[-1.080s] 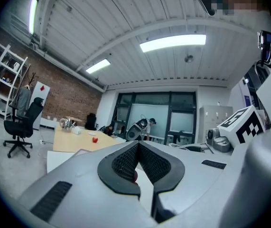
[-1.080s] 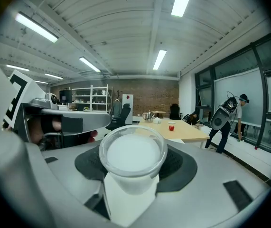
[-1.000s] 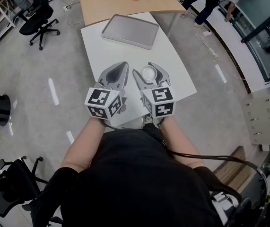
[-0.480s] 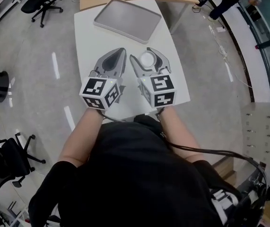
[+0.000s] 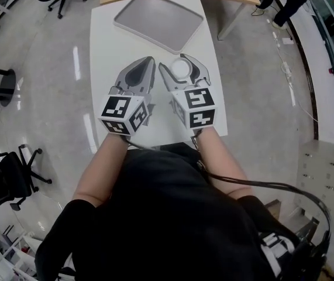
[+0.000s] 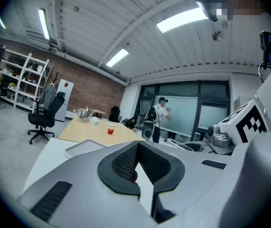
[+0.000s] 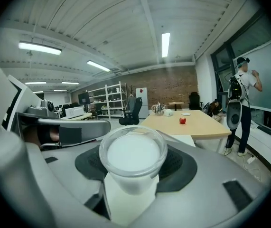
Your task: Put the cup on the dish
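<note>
One small clear cup (image 5: 181, 70), white inside, is clamped between the jaws of the right hand-held gripper (image 5: 174, 63) over the white worktop (image 5: 105, 51). One grey rectangular dish (image 5: 158, 21) lies toward 12 o'clock, apart from the cup. The left hand-held gripper (image 5: 148, 63), at the cup's 9 o'clock, has its jaws together on nothing.

I read no text, label, brand or number in any view; left marker cube (image 5: 124, 115) and right marker cube (image 5: 195, 108) carry only black-and-white square patterns.
</note>
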The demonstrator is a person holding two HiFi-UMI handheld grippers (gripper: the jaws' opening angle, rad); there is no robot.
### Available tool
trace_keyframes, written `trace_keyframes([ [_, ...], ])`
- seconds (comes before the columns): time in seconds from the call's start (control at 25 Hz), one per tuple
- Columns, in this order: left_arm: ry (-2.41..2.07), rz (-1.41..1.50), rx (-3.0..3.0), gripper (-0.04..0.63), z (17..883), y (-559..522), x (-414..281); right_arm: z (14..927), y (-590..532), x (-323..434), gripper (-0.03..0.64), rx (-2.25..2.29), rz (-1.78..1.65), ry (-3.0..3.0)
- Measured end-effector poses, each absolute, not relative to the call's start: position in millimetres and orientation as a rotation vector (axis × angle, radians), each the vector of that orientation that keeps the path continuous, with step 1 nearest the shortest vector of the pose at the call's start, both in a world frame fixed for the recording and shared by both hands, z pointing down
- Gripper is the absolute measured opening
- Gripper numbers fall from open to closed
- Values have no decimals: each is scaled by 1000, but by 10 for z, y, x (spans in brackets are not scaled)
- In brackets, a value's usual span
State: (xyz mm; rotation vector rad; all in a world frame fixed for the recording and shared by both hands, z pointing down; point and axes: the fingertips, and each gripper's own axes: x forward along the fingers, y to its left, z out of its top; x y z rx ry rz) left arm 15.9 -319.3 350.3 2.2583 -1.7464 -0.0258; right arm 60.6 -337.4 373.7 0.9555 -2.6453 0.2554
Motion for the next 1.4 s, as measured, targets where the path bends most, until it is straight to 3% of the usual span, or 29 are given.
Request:
trace_keyframes([
  [0.6, -1867, 5, 2092, -2, 3848, -3597, 116, 4222, -3972, 711, 251, 837, 331, -2631],
  [1.4, -1793, -32, 2096, -2, 4144, -4176, -153, 4338, -4492, 256, 251, 891, 331, -2605],
])
